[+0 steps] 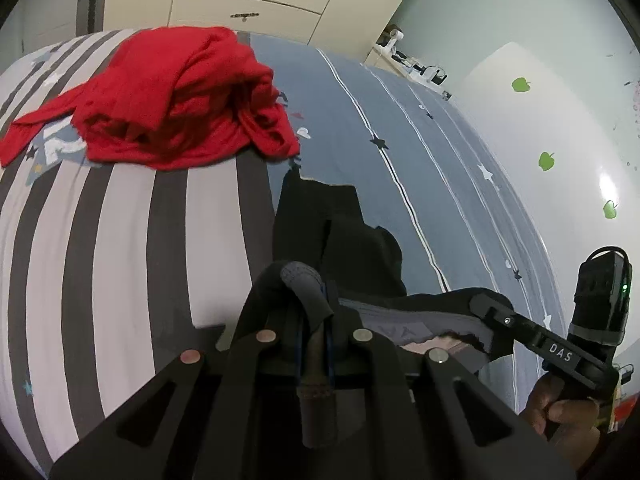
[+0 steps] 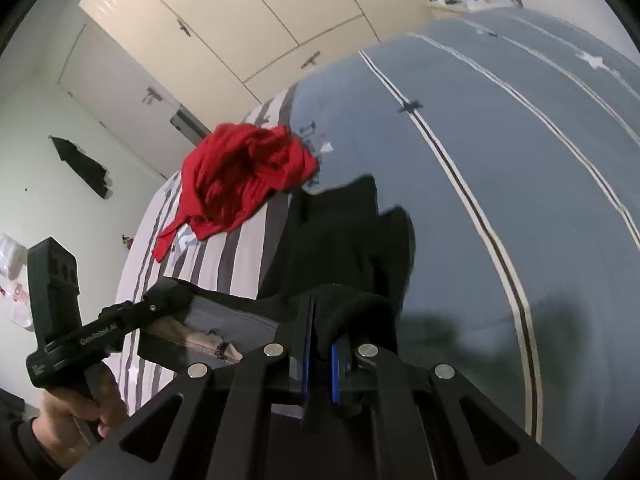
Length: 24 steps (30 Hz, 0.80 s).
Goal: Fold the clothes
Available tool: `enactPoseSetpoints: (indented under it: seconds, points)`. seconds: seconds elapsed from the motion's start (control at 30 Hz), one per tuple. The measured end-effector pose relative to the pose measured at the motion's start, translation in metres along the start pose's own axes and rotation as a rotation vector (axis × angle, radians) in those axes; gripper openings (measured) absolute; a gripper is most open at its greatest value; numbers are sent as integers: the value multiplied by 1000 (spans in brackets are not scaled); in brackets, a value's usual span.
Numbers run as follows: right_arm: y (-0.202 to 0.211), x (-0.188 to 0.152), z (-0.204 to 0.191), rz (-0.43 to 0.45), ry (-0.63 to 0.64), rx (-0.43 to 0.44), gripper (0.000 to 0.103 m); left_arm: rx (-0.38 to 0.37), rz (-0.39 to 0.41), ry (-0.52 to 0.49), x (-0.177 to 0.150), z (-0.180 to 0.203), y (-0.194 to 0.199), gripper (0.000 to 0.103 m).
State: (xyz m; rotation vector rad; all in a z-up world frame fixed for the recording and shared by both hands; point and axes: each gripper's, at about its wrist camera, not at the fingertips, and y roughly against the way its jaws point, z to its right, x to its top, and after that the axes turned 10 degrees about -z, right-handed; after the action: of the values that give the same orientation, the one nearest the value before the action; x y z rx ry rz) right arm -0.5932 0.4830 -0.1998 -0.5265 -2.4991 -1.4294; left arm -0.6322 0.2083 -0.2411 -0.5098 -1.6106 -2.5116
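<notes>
You're working over a wide bed (image 1: pixel 460 168) with a blue-grey cover, thin white and black lines and small stars on it; its left part is broad grey and white stripes.

The crumpled red knit garment (image 1: pixel 172 96) sits in a heap on the far left of the bed, well apart from both claws and untouched, one limp sleeve trailing off to its left.

The black soft garment with a grey waistband (image 1: pixel 344 232) is the one in hand. You hold it by its top edge, stretched between the two claws. The band runs left to right from one claw to the other; the body trails forward from that edge and drapes onto the cover, toward the red heap. So its long axis points straight ahead of you, and both hands are equally near.

Left gripper (image 1: pixel 314 320): jaws pinched narrow on a bunched corner of the band. Right gripper (image 2: pixel 322 344): same, blue pads nipped tight on black fabric at the other corner. The left view shows the right tool and its hand (image 1: pixel 560 412) just beside, lower right.

My read: next move is likely lay it flat forward, and that depends on keeping the top edge taut and square to the bed's stripes. Risk is the far hem bunching up under itself.
</notes>
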Motion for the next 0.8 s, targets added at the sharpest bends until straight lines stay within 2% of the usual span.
enactPoseSetpoints:
  seconds: [0.1,0.2,0.27,0.3,0.37,0.4,0.43,0.53,0.6,0.67,0.8]
  points:
    - [-17,5,10,-39,-21,-6,6,26,-57,-3,3,-4,-25,6]
    - [-39,-1,23,-96,-40,-24,7,56,-78,-19,-10,-9,-44,6]
    - [-54,-11,31,-139,-34,-43,11,63,-86,-13,-21,-13,-53,7]
    - [-59,-17,34,-158,-32,-50,11,55,-99,-1,-25,-16,-56,13]
    - [-63,-26,41,-188,-32,-45,21,38,-127,23,-33,-22,-60,25]
    - [-62,-29,46,-190,-32,-32,23,28,-138,44,-36,-27,-57,34]
    - [-58,-32,50,-184,-33,-25,25,19,-148,65,-40,-32,-54,35]
    - [-40,-34,59,-167,-50,-17,29,42,-88,94,-49,-40,-23,37]
    - [-22,-36,66,-148,-64,-22,30,92,-23,85,-53,-41,-3,41]
    - [2,-37,71,-89,-65,-77,30,154,72,48,-53,-37,20,46]
    - [21,-15,71,7,-14,-160,34,146,143,-105,-23,-5,19,48]
